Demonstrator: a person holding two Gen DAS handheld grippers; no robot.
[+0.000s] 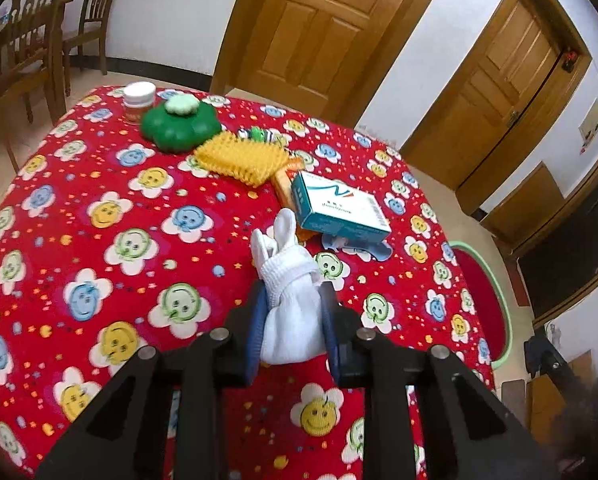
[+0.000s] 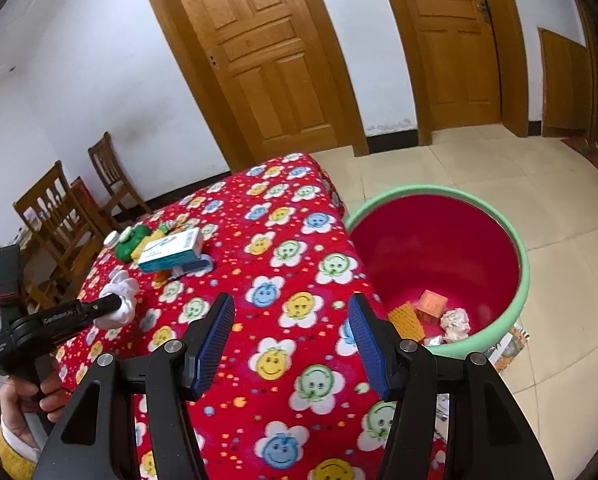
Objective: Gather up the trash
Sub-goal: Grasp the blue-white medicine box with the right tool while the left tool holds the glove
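White sock point(image 1: 287, 300) clamped between the blue pads of the left gripper point(image 1: 293, 300), above the red flower-print tablecloth point(image 1: 99, 208) near its middle. Right gripper point(image 2: 291, 312): jaws apart, nothing between them, over the cloth near the table's right edge. Teal box point(image 1: 339, 206), yellow spiky mat point(image 1: 239, 156) and green lidded container point(image 1: 179, 126) lie toward the far edge. Red bin point(image 2: 439, 248), green-rimmed, stands on the floor beside the right edge, holding crumpled trash.
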